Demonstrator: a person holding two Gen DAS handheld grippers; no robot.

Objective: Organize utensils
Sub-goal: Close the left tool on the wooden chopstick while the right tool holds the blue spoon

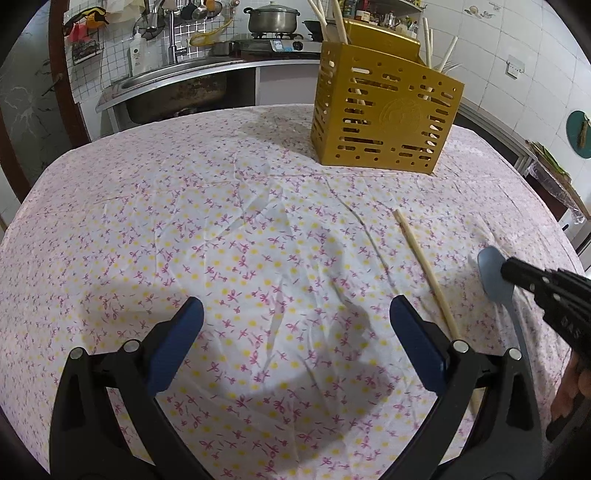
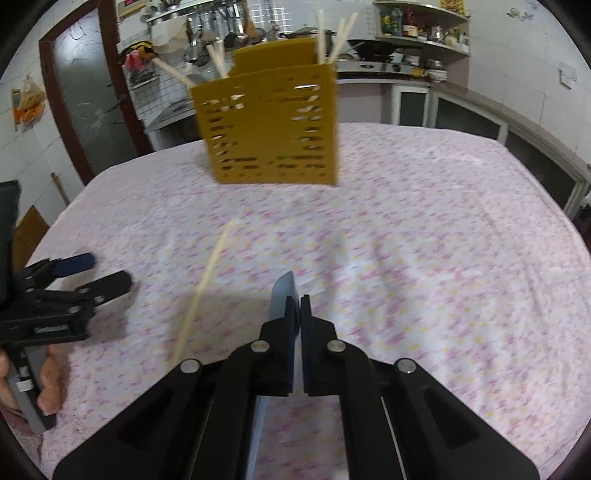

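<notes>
A yellow slotted utensil holder [image 1: 384, 107] stands at the far side of the table with several pale chopsticks in it; it also shows in the right wrist view [image 2: 269, 125]. One chopstick [image 1: 428, 273] lies on the cloth, seen also from the right wrist [image 2: 207, 284]. My left gripper [image 1: 295, 332] is open and empty, low over the cloth, left of the chopstick. My right gripper [image 2: 298, 306] is shut on a grey-blue spoon [image 2: 282, 291], bowl forward, above the cloth right of the chopstick. The spoon [image 1: 493, 277] and right gripper [image 1: 511, 273] show at the left wrist view's right edge.
A floral cloth [image 1: 221, 229] covers the table. Behind it are a metal sink [image 1: 173, 88], a stove with a pot [image 1: 273, 18] and shelves with jars [image 2: 417, 22]. A door [image 2: 85, 85] stands at far left in the right wrist view.
</notes>
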